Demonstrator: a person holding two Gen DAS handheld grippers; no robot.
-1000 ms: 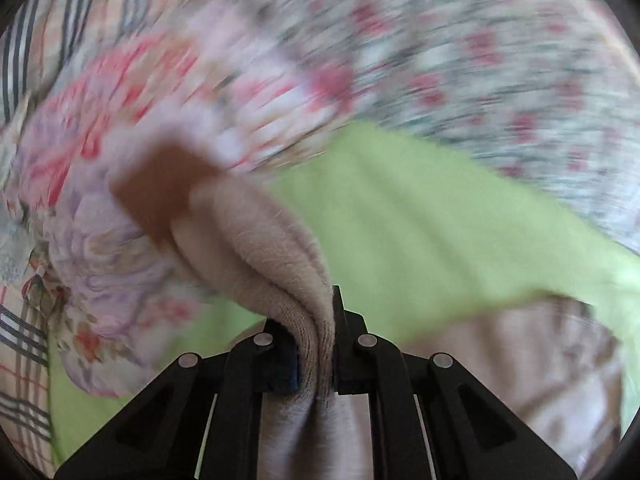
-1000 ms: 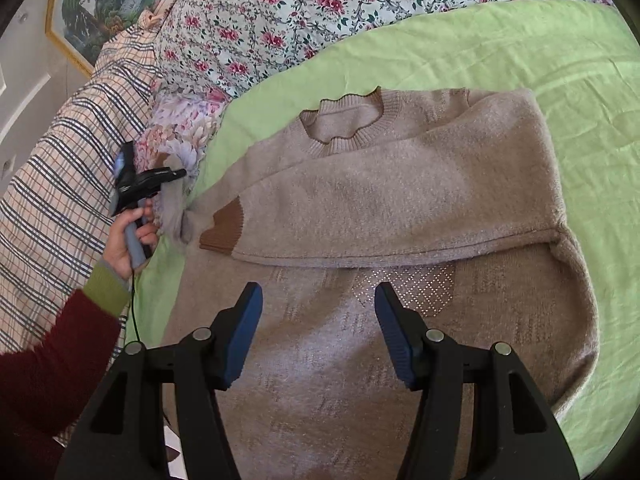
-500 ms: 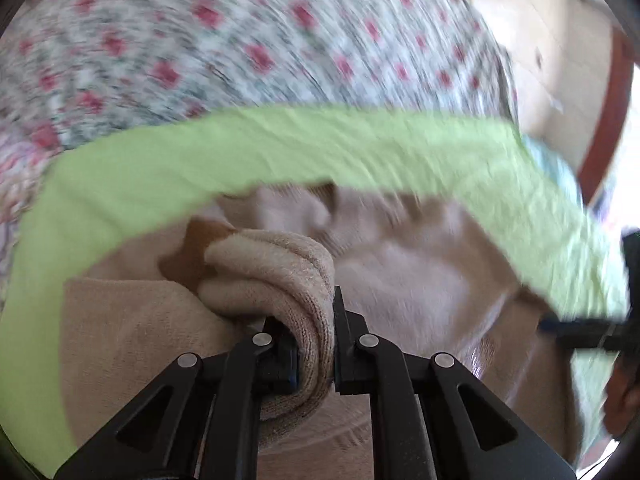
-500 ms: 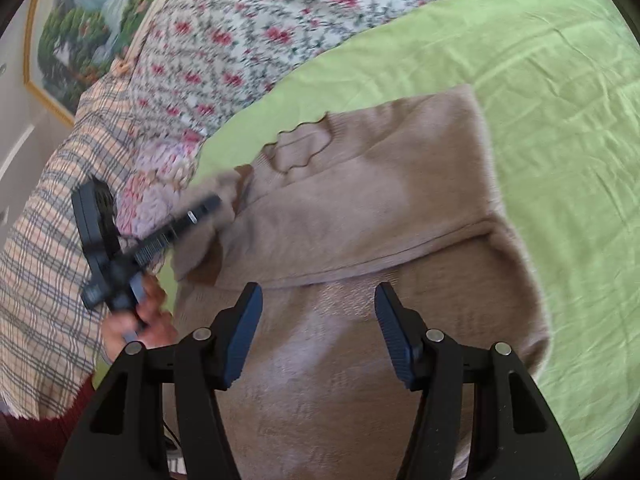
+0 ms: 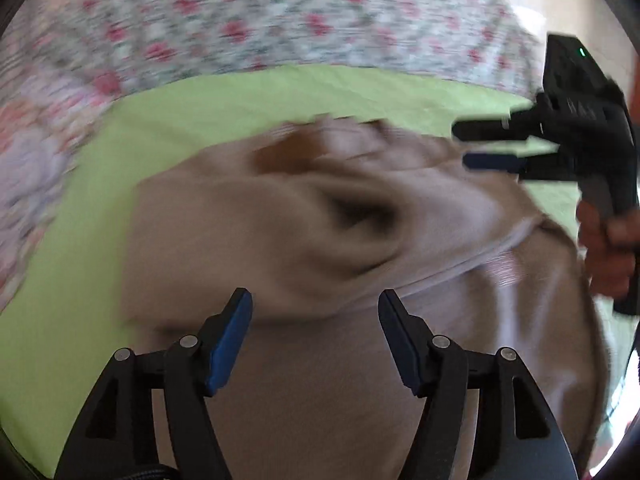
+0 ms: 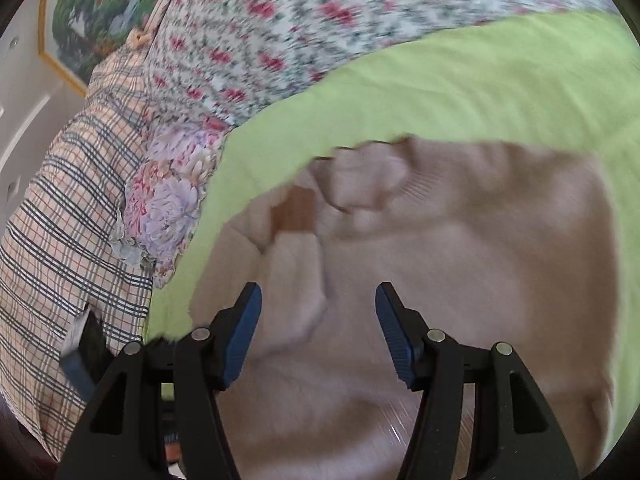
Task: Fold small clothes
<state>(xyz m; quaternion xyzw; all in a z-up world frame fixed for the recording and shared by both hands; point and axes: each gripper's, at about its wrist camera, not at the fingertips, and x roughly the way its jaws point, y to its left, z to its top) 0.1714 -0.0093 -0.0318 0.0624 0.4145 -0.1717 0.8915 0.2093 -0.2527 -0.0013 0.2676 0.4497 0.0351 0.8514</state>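
A beige knit sweater [image 5: 320, 240] lies on a lime green sheet [image 5: 100, 240], both sleeves folded across its body, one sleeve's brown cuff [image 5: 292, 152] near the collar. My left gripper [image 5: 316, 320] is open and empty just above the sweater's lower part. My right gripper [image 6: 318, 312] is open and empty above the sweater [image 6: 460, 260], with the brown cuff [image 6: 296, 208] ahead of it. The right gripper also shows at the right of the left wrist view [image 5: 480, 148], held over the sweater's far side. Both views are motion-blurred.
A floral quilt [image 6: 280, 40] runs along the far side of the sheet [image 6: 480, 80]. A plaid blanket [image 6: 60, 220] and a floral pillow [image 6: 168, 208] lie to the left. A framed picture [image 6: 92, 12] hangs on the wall.
My left gripper has let go of the sleeve, which now lies across the sweater's body, and its jaws have opened. The right gripper has moved in closer over the sweater.
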